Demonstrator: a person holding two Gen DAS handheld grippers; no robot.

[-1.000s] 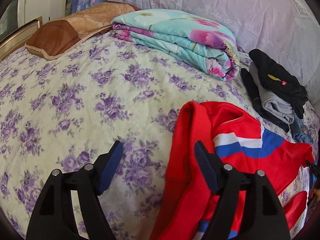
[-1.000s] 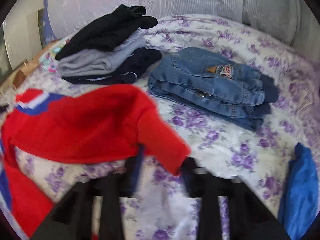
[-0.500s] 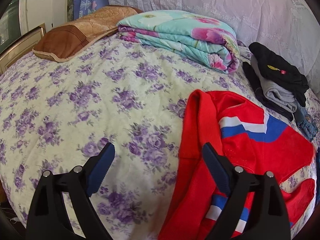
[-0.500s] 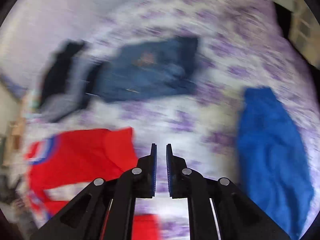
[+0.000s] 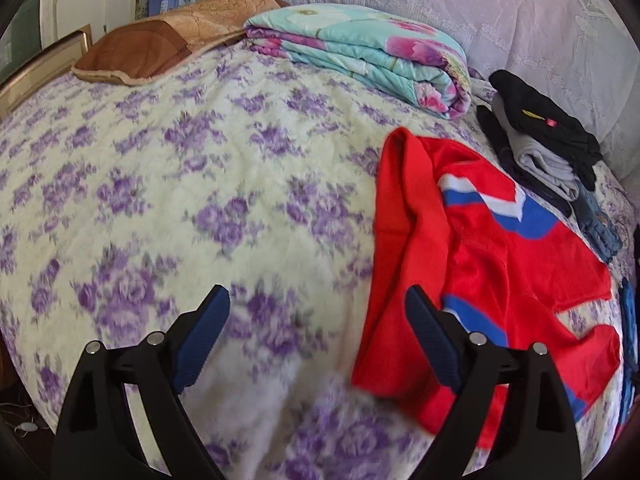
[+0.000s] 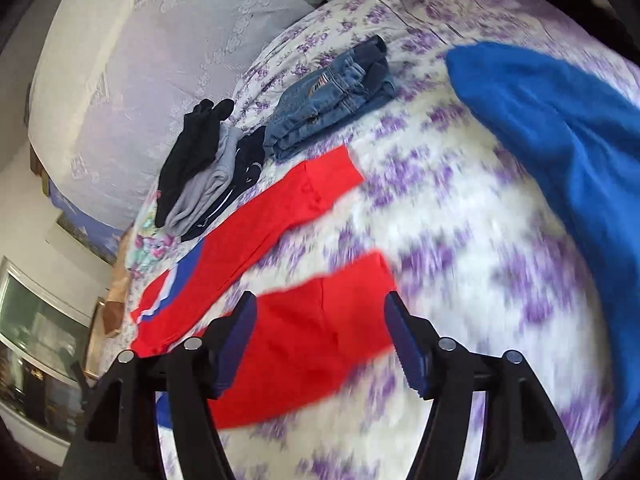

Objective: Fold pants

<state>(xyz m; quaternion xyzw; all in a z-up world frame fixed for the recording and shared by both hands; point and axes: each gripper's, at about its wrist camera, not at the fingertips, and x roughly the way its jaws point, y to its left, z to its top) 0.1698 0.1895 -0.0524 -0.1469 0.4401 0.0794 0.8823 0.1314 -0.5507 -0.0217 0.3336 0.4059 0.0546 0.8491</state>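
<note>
A pair of red knit pants with blue and white stripes (image 5: pixel 492 248) lies spread and unfolded on a bed covered in a cream quilt printed with purple flowers (image 5: pixel 200 184), both tools hovering over it with nothing gripped. The left gripper (image 5: pixel 316 336) hangs with its jaws wide, its right-hand blue pad just over the garment's near edge, so most of the red cloth lies to the right of that tool and runs away from it toward a stack of folded black and grey clothes (image 5: pixel 544 136). The right gripper (image 6: pixel 320 344) also stands wide, and one red leg end (image 6: pixel 312 344) sits directly between and beyond its jaws, the other leg (image 6: pixel 280 208) stretching on toward that same stack (image 6: pixel 204 168). The right-hand view is smeared by motion, so whether the pads touch the fabric is hard to say; they appear to be just above it. The right tool looks the nearer to a cuff and the likelier to close first. Folded blue jeans (image 6: pixel 332 92) lie just past the stack, a loose bright blue garment (image 6: pixel 560 128) well to its right, and a folded floral turquoise blanket (image 5: pixel 360 52) behind it.
</note>
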